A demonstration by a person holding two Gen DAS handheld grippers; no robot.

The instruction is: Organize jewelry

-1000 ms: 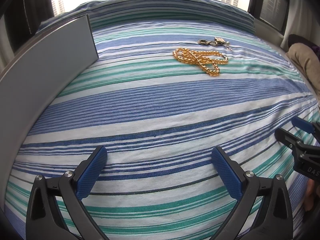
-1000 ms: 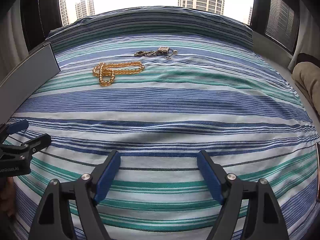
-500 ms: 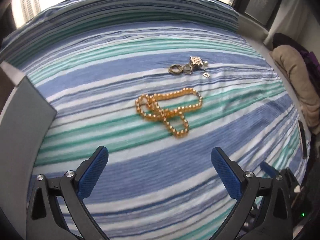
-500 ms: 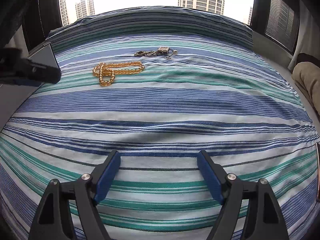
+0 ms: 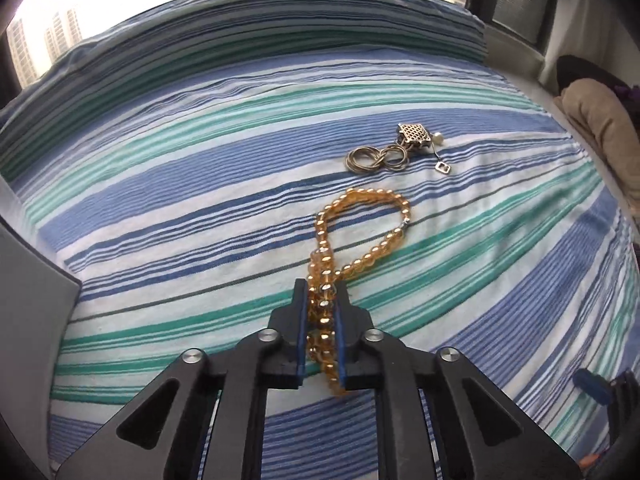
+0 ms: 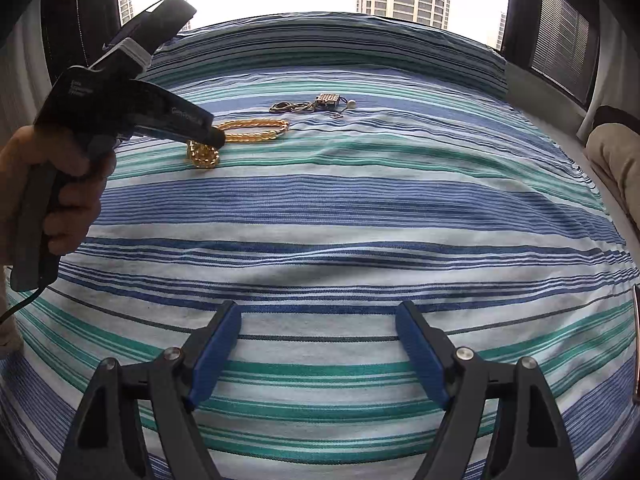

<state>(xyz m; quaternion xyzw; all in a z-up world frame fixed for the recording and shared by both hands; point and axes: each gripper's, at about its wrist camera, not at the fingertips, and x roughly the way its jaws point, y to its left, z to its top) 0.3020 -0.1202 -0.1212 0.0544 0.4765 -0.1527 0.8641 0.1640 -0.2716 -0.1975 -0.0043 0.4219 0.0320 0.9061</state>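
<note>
An amber bead necklace lies on the striped bedspread. My left gripper is shut on the near end of it, with beads bunched between the blue pads. The far loop still rests on the cloth. In the right wrist view the left gripper sits at the necklace, held by a person's hand. Behind the beads lies a cluster of metal rings and a square lattice pendant, seen also as the pendant cluster. My right gripper hangs open over bare cloth near the front.
A grey box lid or panel stands at the left edge. Folded beige cloth lies beyond the bed's right side, under a window. The right gripper's blue tip shows at the lower right of the left wrist view.
My left gripper moved forward across the bed to the amber necklace and its jaws went from wide open to shut on the beads. The right gripper kept still.
</note>
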